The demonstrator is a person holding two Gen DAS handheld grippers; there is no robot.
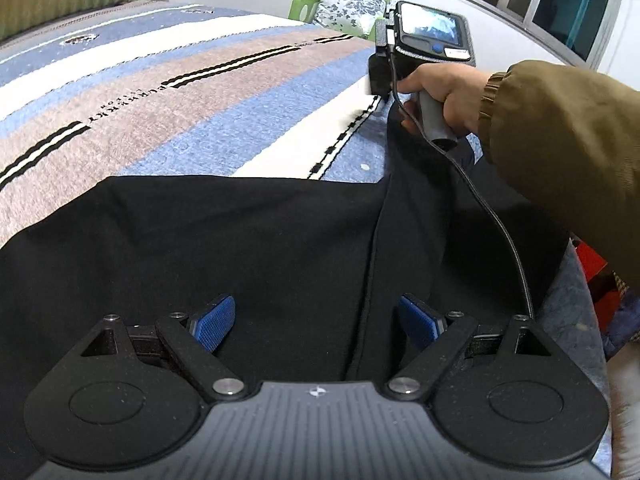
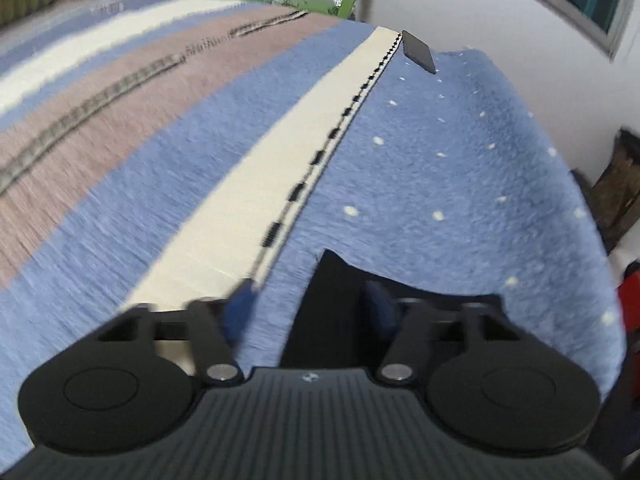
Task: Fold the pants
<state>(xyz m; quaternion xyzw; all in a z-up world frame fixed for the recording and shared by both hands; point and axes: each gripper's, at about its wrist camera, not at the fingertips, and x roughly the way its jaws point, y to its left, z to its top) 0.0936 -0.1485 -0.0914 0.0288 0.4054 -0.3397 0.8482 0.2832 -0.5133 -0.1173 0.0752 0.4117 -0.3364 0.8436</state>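
Black cotton pants (image 1: 240, 248) lie spread on my bed's striped blue, white and tan blanket (image 1: 168, 92), one leg trailing far right. My left tool (image 1: 316, 322) hovers wide apart over the near cloth, gripping nothing. My right tool (image 2: 312, 312) stands partly parted at the leg's far tip, pads clear of the cloth. Folding looks barely begun; no finished fold shows.

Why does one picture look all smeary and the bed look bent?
Right wrist view: motion blur smears the blanket stripes and the right gripper; the phone is soft too. Left wrist view: sharp, the pants and left gripper crisp. Both views: the fisheye lens curves the bed's straight stripes and the window frame.
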